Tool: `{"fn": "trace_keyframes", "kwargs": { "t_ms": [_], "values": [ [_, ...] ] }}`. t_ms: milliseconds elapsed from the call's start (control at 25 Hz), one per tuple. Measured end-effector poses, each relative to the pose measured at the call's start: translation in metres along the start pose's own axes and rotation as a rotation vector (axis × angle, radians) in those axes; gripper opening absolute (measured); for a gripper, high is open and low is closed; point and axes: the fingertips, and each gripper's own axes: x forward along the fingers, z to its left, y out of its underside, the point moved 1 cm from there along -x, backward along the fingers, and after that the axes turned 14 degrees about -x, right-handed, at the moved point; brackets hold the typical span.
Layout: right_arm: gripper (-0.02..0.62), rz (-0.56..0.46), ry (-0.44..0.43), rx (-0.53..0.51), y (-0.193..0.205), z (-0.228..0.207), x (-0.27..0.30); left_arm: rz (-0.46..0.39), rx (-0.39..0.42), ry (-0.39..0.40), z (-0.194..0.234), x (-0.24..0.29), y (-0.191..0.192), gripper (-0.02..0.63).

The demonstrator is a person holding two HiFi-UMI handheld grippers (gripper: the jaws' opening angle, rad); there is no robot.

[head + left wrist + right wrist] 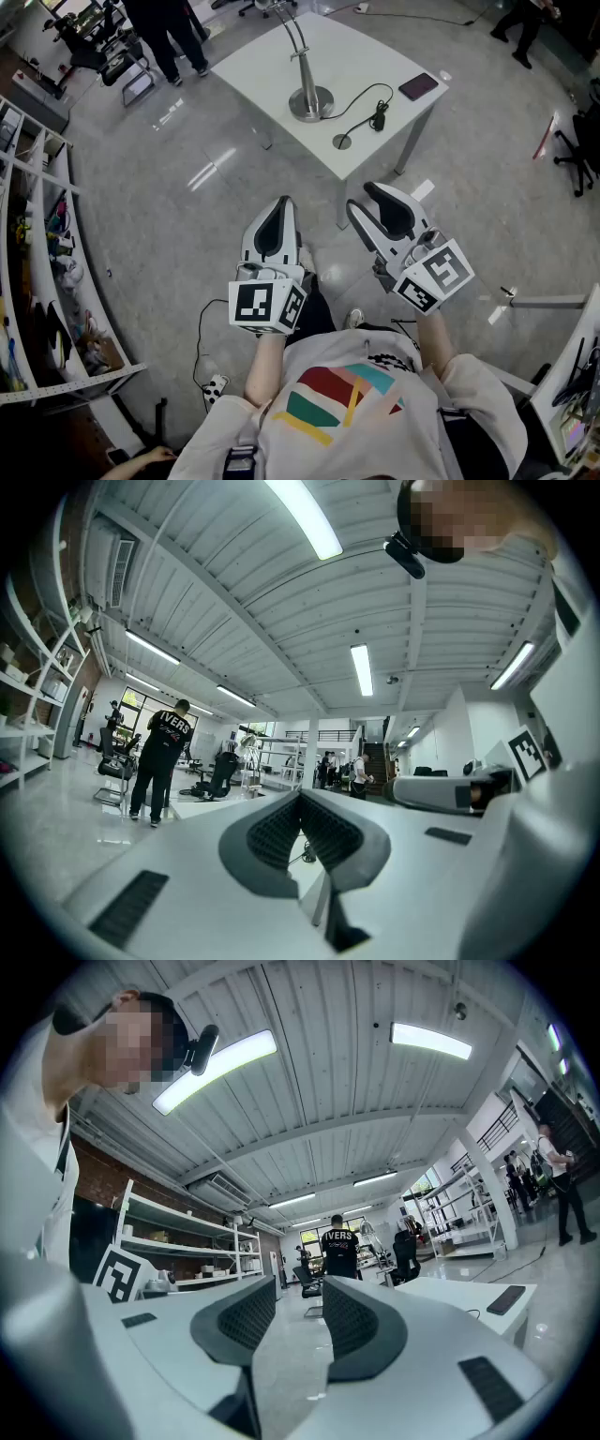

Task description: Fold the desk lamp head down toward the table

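Closest to the head camera is the person's printed T-shirt [342, 394], and both tools are held out level just ahead of it, over bare floor [187, 187]. The left gripper [283, 204] has its jaws together at the tips with nothing between them, as the left gripper view confirms [300, 797]. The right gripper [360, 197] has its jaws wide apart and empty; only floor shows through the gap in the right gripper view [298, 1288].

The desk lamp [310, 101] stands well apart from both tools on the white table [262, 70]. Its round base sits on the tabletop and its stem rises out of the top of the head view, so the lamp head and its hinge cannot be seen. A power cable [361, 108] trails from the base, and a dark phone [418, 86] lies near the far corner.

The step in hand appears to be the approach, with no folding begun. To do it well, the person should probably close in until the lamp head is in view. The open right gripper could then take the head or upper stem. The left jaws would need to part before they could steady the base, keeping clear of the cable. A slow, even press down at the hinge should keep the lamp from tipping.
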Motion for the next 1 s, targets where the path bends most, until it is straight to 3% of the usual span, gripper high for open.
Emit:
{"fn": "trace_keyframes", "kwargs": {
  "t_ms": [320,600,720,880,1000],
  "values": [
    [0.141,0.013,0.038,-0.012,0.014,-0.063,0.143,-0.016,0.009,0.023,0.110,0.102,-0.051,0.046],
    [0.141,0.034,0.159,-0.069,0.015,-0.130,0.280,0.014,0.023,0.123,0.219,0.204,-0.106,0.046],
    [0.141,0.060,0.196,-0.064,0.022,-0.157,0.311,0.039,0.033,0.183,0.238,0.247,-0.111,0.046],
    [0.140,0.150,0.232,-0.068,0.044,-0.183,0.323,0.061,0.079,0.293,0.231,0.283,-0.103,0.050],
    [0.140,0.173,0.255,-0.069,0.049,-0.201,0.334,0.063,0.052,0.329,0.231,0.303,-0.104,0.061]
  ]
}}
